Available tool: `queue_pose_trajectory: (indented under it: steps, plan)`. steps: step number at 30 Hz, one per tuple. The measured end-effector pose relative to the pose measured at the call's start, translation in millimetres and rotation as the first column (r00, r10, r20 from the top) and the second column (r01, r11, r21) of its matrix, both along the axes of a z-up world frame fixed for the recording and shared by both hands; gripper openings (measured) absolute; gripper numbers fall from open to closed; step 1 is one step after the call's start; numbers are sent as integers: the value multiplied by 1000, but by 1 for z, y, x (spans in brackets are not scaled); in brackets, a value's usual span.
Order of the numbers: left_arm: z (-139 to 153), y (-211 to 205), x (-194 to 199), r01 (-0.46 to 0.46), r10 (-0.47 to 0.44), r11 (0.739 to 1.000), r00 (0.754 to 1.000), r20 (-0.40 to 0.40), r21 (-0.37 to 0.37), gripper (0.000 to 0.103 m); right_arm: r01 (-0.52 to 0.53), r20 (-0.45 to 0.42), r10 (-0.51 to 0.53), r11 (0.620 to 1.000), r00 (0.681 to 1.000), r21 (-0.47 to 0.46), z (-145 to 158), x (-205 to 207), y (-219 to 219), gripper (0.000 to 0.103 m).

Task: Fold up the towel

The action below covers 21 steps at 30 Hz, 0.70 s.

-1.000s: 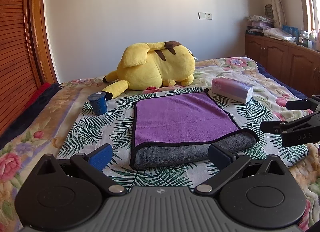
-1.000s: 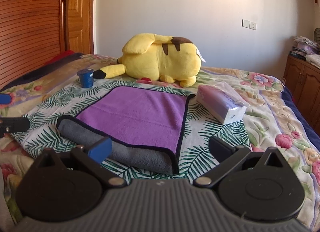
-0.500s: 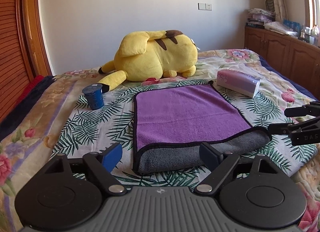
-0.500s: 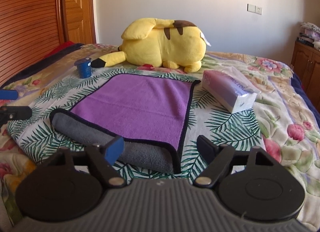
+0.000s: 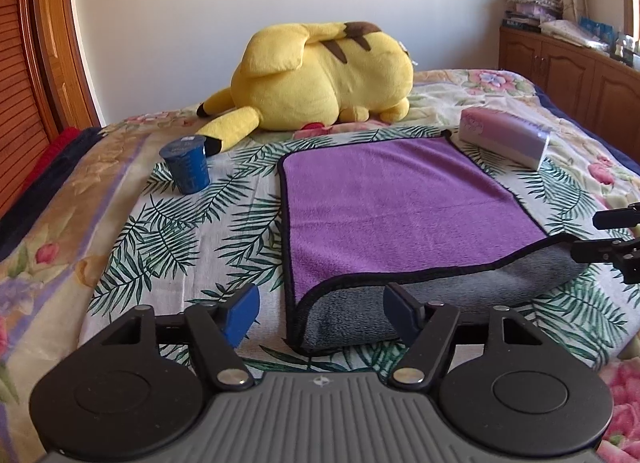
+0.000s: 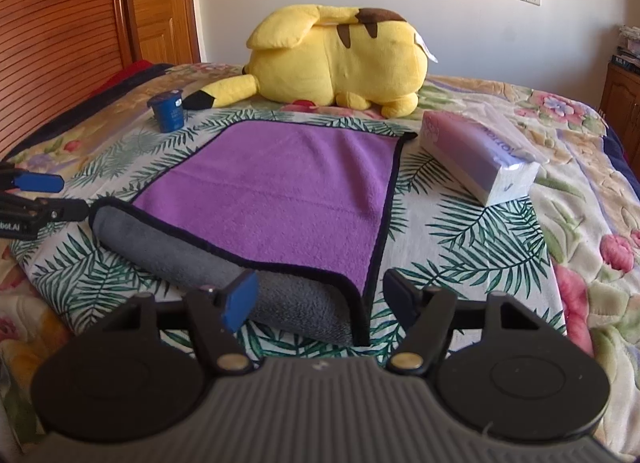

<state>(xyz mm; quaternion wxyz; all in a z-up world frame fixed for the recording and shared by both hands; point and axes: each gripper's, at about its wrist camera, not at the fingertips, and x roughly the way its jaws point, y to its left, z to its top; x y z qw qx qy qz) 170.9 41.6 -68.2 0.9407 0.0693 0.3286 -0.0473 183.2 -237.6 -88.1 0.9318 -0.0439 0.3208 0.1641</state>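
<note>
1. The bed [image 5: 120, 191] fills most of both views under a cover of flowers and palm leaves; its far right side runs out of the frame.
2. A yellow plush toy [image 5: 320, 79] lies in the upper middle of the left wrist view, behind the towel. Its face is turned away and cannot be seen.
3. The towel [image 5: 400, 207] lies in the middle of the frame, purple side up with a black border. Its near edge is doubled over, showing a grey roll; what lies under the roll is hidden.
4. The left gripper [image 5: 320, 309] fills the bottom of its own view, jaws spread wide, holding nothing. Its fingers sit either side of the towel's near left corner, and the right finger [image 5: 400, 311] covers part of the grey roll.
5. The right gripper [image 6: 316, 295] sits likewise at the bottom of its view, jaws spread and empty, over the towel's near right corner. In the left wrist view only its tips show, cut off at the right edge.
6. A tissue pack [image 6: 480, 155] lies right of the towel; its printing is too blurred to read.
7. A blue cup [image 5: 186, 167] stands in the left middle, near the toy's tail.
</note>
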Motion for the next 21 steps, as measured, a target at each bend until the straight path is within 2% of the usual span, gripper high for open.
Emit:
queue_pose_trajectory:
  steps: [13,21]
  plan:
    - [-20,11,20,-8,7,1000,998,-55,-29,30,-3,-55,3,1000,998,-2,-13,17,-2,67]
    - [-26,10,23,-8,5,999,997,-71,-38,28,-6,-110,8,1000,994,16,-20,21,-4,66]
